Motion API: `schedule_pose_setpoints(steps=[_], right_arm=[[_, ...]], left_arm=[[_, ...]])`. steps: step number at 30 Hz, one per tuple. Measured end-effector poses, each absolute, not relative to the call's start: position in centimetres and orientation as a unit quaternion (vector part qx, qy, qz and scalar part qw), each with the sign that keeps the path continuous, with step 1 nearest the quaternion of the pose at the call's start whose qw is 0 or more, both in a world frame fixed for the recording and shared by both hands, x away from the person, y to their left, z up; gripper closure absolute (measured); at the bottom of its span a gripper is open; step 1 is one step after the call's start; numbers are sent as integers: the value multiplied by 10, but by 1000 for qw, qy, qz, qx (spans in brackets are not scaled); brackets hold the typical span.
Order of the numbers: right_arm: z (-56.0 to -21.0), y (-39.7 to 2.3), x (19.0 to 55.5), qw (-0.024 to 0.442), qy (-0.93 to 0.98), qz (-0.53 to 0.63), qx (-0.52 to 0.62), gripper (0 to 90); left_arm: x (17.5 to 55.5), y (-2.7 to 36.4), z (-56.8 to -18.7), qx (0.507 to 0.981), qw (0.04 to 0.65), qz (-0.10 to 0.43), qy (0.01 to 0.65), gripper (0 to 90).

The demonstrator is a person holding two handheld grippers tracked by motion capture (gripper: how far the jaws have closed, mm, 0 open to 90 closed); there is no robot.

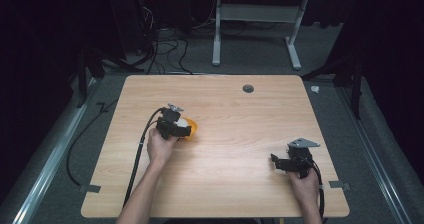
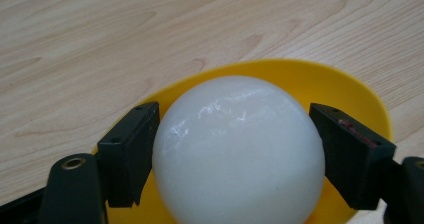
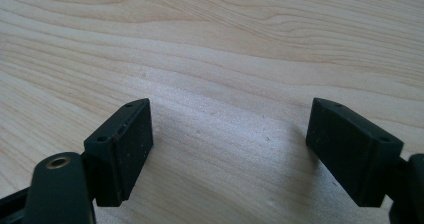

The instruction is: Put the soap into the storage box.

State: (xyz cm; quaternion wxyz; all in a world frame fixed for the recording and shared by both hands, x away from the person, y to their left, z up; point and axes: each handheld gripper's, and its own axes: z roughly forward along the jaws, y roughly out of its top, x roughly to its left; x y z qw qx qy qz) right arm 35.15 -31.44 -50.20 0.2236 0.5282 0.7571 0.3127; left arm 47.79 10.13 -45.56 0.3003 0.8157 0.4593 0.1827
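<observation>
A glossy white ball (image 2: pixel 239 151) sits between the jaws of my left gripper (image 2: pixel 235 149), and both black pads press against its sides. Right under and behind the ball is a yellow bowl (image 2: pixel 320 84); I cannot tell whether the ball rests in it or hangs just above. In the high view the left gripper (image 1: pixel 181 127) is left of the table's centre, over the yellow bowl (image 1: pixel 193 129). My right gripper (image 1: pixel 276 163) is near the front right of the table, jaws wide apart with bare wood between them, as the right gripper view (image 3: pixel 227 149) shows.
The wooden table (image 1: pixel 235 114) has a dark round grommet (image 1: pixel 248 88) near its far edge. Cables trail from both grippers toward the front edge. Beyond the table are a white desk frame (image 1: pixel 255 29) and floor cables.
</observation>
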Motion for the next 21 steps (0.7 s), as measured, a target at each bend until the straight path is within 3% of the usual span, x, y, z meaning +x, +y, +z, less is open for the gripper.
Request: schedule_pose_setpoints(steps=[21], right_arm=[[-502, -314, 352, 223, 757, 313, 529, 198]], left_arm=[[463, 122, -423, 793, 358, 189, 455, 222]])
